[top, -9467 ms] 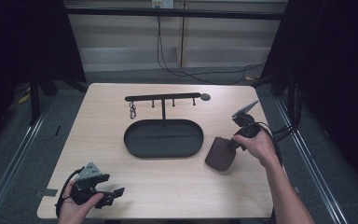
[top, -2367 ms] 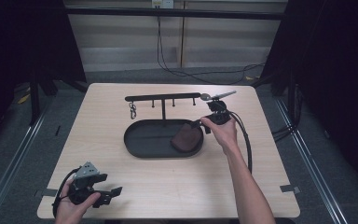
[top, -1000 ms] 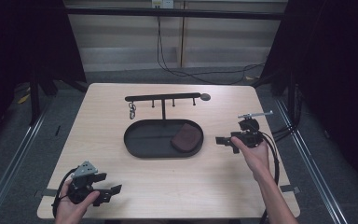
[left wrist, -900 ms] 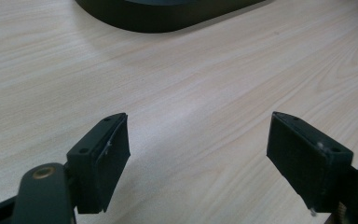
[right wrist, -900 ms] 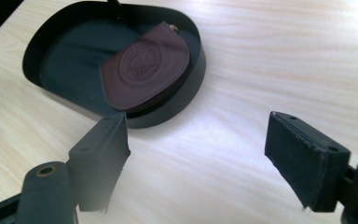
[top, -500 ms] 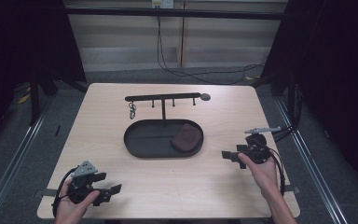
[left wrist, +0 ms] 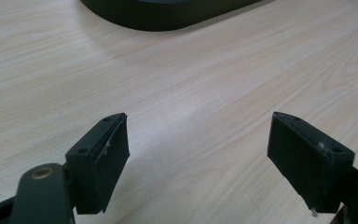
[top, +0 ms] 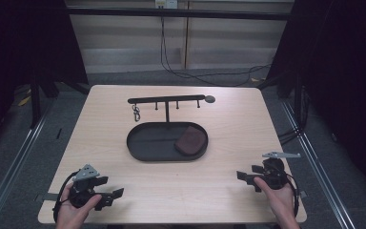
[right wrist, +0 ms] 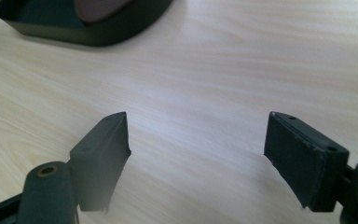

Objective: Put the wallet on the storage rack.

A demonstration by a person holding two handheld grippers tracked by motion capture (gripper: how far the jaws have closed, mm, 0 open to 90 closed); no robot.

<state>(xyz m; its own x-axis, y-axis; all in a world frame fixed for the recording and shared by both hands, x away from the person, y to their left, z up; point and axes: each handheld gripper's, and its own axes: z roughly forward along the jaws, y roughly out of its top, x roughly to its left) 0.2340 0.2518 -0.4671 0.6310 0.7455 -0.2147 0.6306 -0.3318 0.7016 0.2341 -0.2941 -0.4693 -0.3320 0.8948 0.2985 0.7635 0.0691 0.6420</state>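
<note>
A dark brown pouch (top: 190, 140) lies in the right end of a black oval tray (top: 145, 147) at the table's middle; its edge also peeks over the tray (right wrist: 42, 30) rim as a brown pouch (right wrist: 98, 7) in the right gripper view. My right gripper (top: 248, 179) rests at the front right of the table, open and empty, its jaws wide apart over bare wood (right wrist: 196, 154). My left gripper (top: 112, 198) sits at the front left corner, open too, with nothing between its jaws (left wrist: 198, 158).
Behind the tray stands a black hook rack (top: 169, 101) with a small key ring (top: 136, 113) hanging at its left. The tray's rim (left wrist: 168, 16) shows at the top of the left gripper view. Cables trail on the floor beyond the table.
My right gripper set the brown pouch into the tray, let go, and drew back toward the front right edge. The left gripper has hardly moved.
</note>
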